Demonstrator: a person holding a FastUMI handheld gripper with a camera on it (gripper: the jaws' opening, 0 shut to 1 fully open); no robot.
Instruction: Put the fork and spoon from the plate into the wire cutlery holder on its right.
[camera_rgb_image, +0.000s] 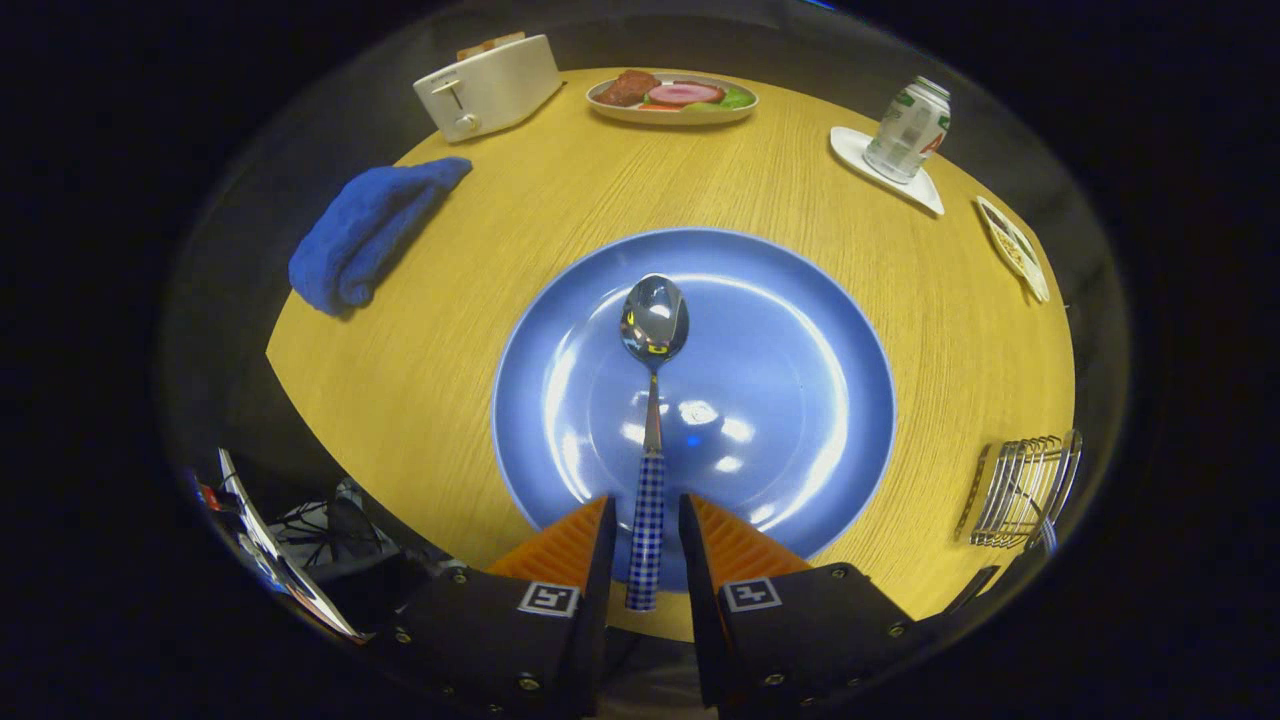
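Gripper (645, 515) fingers flank the spoon's (651, 400) checked handle, apparently not yet pressing; bowl points twelve o'clock across the blue plate (800, 300). Step judged: grasping the spoon. Next: clench, lift, carry to the wire cutlery holder (1025, 490) at three o'clock. Farther, a can (908, 128) at one o'clock; label unreadable.

overhead light, bright and even on the round wooden table (500, 260); white glare patches on the blue plate (800, 400) and the spoon (653, 330) bowl. strong fisheye bending at the rim, where the wire cutlery holder (1025, 490) softens; surroundings fall dark.
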